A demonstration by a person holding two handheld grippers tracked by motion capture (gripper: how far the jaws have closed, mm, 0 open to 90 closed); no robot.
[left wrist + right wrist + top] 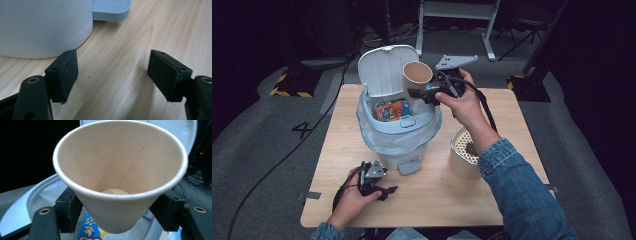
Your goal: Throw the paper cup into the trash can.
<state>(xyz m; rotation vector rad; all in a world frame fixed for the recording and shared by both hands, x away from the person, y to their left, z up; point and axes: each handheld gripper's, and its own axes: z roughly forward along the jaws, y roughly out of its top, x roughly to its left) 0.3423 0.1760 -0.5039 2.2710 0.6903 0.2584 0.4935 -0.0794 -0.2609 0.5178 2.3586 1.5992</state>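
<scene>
High view, right gripper: black jaws pinch the tapered wall of a tan paper cup, held tipped with its mouth toward the camera, above the open bin.
High view, bin: pale grey plastic, rounded, lid standing up behind the cup; a thin clear liner folds over its rim; colourful wrappers lie inside, below the jaws.
High view, left gripper: rests low on the wooden table, just in front of the bin's foot pedal, jaws apart and empty.
High view, second container: cream cylinder with a dotted inside, on the table beneath the right forearm.
Left gripper view: two flat, matte black pads stand wide apart, nothing between them but pale grained wood; the smooth curved bin wall sits just beyond the left pad, the ribbed grey pedal farther ahead.
Right gripper view: jaws press both sides of the cup's lower cone; rolled rim, inner seam and round bottom are visible; the lid rises behind, a printed wrapper shows below.
</scene>
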